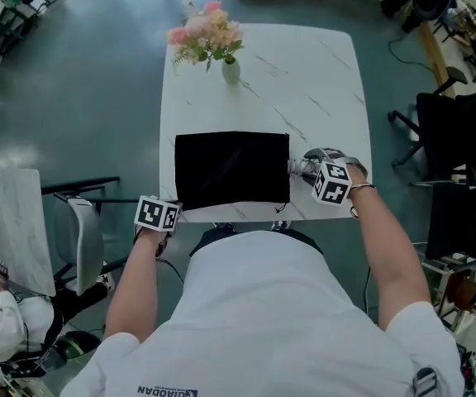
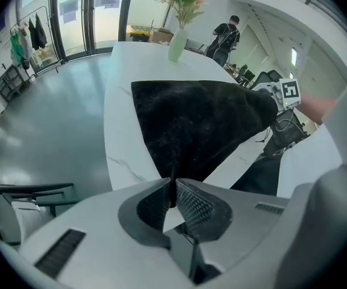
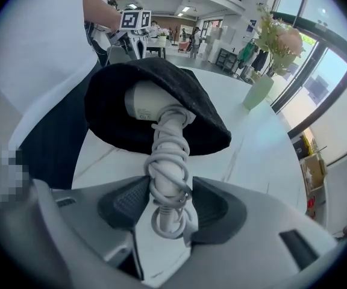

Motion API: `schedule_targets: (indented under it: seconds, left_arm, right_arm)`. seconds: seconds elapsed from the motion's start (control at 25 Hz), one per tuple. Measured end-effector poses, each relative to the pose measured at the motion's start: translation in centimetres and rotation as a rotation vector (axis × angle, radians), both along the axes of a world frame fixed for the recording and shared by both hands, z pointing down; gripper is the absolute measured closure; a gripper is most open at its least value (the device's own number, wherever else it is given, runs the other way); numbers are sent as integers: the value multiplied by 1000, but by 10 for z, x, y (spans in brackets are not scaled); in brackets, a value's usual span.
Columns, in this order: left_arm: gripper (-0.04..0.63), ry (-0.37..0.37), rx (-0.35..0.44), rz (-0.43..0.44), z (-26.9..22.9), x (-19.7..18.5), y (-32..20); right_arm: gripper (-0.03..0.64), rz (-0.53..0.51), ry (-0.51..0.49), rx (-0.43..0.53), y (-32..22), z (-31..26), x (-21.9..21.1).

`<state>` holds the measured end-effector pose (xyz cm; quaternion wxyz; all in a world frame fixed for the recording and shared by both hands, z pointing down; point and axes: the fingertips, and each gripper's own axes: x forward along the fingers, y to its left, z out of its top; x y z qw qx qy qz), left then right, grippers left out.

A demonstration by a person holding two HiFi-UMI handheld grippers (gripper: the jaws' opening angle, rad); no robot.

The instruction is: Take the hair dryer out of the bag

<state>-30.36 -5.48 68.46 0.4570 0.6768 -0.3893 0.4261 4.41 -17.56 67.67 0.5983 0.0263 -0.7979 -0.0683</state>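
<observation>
**A:** Gripping what, exactly, is the right gripper (image 3: 170, 198)?

**B:** It is clamping the handle of the white hair dryer (image 3: 152, 110). Both pads are pressing on the pale cord (image 3: 175, 155) that is wound round the handle.

**A:** And where is the dryer lying?

**B:** It is sitting at the right end of the black bag (image 1: 231, 168). Its head is resting inside the open mouth, with the cloth hanging over it like a hood. The handle is sticking out to the right, straight into the jaws.

**A:** Is the left gripper (image 2: 173, 191) doing anything?

**B:** It is pinching the bag's near left corner. Its jaws are standing almost together, with a thin fold of black cloth between the pads.

**A:** So the two grippers are working at opposite ends?

**B:** Yes, and the bag is lying flat between them, along the near edge of the white marble table (image 1: 321, 81).

**A:** Is anything else standing there?

**B:** A pale green vase (image 1: 230, 71) of pink flowers (image 1: 207, 30) is standing at the far side, well apart from the bag.
</observation>
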Motion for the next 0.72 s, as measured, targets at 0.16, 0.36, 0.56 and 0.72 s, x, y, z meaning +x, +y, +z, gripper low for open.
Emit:
schedule_targets:
  seconds: [0.16,0.36,0.56,0.72]
  left_arm:
    - [542,13,22,-10,-5,1,-4]
    - [416,35,111,51,-37,6,-29]
    - [416,6,280,209,-64,34,-75]
    - [416,-56,320,469,-53,74,-102]
  right_arm:
    - [360,30,-16,-23,0,-5,-1]
    - [348,104,-112,-28,-5,-36,-11]
    - [350,175,-193,-7,-7,-45,-31]
    - [353,201,-159,-6,-4,-34,-38]
